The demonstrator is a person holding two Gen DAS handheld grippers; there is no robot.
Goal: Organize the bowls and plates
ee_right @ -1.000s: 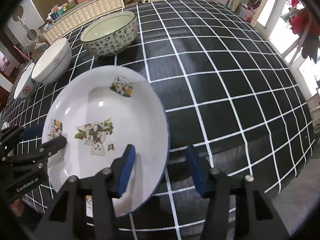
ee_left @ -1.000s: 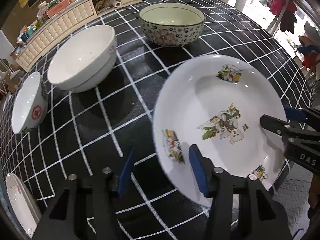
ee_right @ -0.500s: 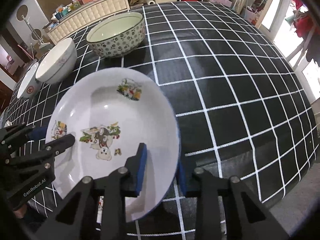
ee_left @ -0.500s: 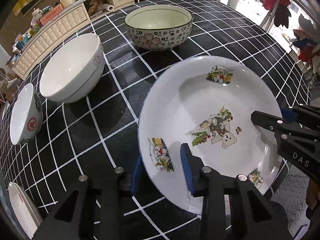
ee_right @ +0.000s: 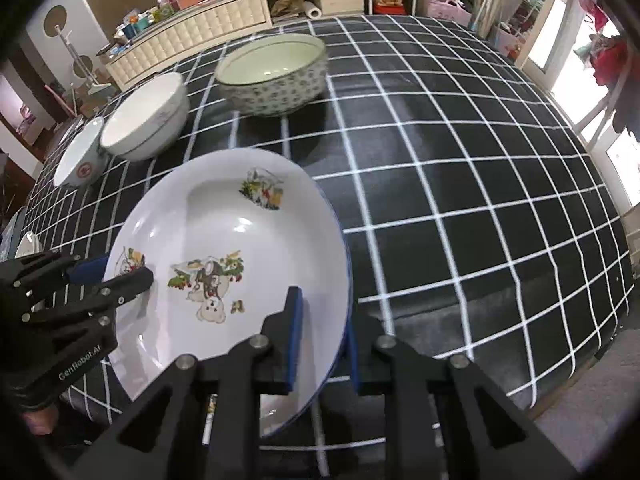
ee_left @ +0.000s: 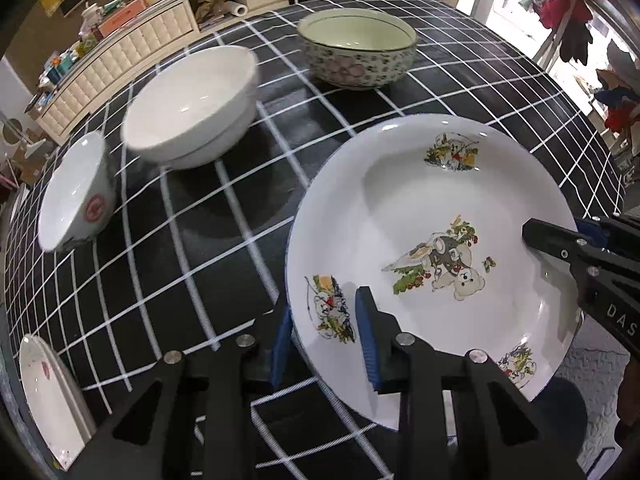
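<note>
— What's changed with your two grippers?

— A second ago both sets of fingers stood spread beside the plate (ee_left: 420, 220). Now your left gripper (ee_left: 322, 340) and right gripper (ee_right: 322, 340) each pinch its rim, on opposite sides.

— Where is the plate?

— At the table's (ee_right: 460, 160) near edge, overhanging it; probably ready for you to lift.

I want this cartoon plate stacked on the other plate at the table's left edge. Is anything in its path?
Nothing visible blocks it: bare checked tablecloth lies between the cartoon plate and the edge plate; the small bowl sits farther back.
</note>
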